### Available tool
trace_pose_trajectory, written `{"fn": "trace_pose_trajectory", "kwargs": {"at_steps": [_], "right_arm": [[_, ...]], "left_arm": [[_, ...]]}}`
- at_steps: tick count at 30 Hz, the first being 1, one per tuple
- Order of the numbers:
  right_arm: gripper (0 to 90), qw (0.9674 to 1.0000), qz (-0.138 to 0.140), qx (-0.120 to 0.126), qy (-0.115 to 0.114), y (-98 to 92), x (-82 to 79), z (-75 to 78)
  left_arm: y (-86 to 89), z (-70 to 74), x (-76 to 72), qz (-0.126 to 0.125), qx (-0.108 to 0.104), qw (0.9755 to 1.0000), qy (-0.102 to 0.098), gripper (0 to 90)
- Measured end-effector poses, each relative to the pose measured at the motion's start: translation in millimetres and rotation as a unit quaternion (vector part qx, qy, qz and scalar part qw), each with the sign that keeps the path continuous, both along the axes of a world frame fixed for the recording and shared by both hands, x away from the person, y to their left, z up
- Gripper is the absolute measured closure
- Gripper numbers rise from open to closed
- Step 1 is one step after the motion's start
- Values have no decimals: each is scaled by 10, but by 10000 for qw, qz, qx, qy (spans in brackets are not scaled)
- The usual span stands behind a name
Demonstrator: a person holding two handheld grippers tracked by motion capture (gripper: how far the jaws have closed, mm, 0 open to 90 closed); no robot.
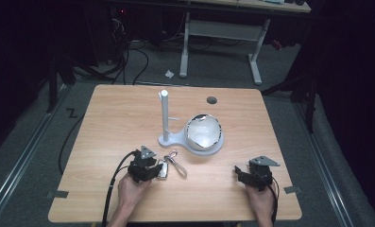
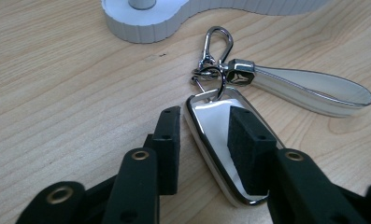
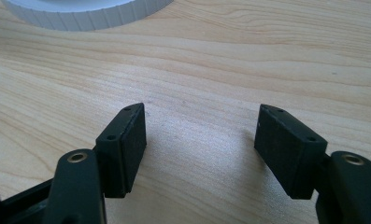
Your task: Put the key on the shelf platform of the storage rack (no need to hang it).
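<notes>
Your left gripper (image 2: 203, 140) straddles the key fob (image 2: 216, 140), jaws apart; your right gripper (image 3: 202, 140) gapes over bare tabletop (image 3: 197, 70).

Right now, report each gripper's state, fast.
Left gripper: open, jaws straddling the key fob, not yet clamped.
Right gripper: open, nothing between its jaws, above bare table.

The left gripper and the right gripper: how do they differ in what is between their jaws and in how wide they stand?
The left gripper has the white key fob between its jaws, which stand close around it; one pad is over the fob and the other beside its edge. The right gripper has bare table between its jaws, which stand wider apart. Both have black jaws, are hand-held and sit low over the wooden table.
</notes>
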State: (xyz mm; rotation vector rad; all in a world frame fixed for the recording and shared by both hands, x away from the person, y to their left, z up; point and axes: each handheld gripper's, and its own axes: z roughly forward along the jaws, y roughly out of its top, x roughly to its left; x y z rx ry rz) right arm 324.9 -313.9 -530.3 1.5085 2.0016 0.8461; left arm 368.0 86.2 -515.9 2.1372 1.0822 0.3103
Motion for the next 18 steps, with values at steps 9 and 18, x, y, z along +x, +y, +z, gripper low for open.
{"fn": "trace_pose_trajectory", "kwargs": {"at_steps": [9, 18], "right_arm": [[343, 10000, 1, 0, 0, 0, 0, 0], [342, 10000, 9, -4, 2, 0, -1, 0]], "left_arm": [[-15, 5, 0, -19, 74, 10000, -1, 795], [-25, -4, 7, -47, 199, 9998, 18, 886]]}}
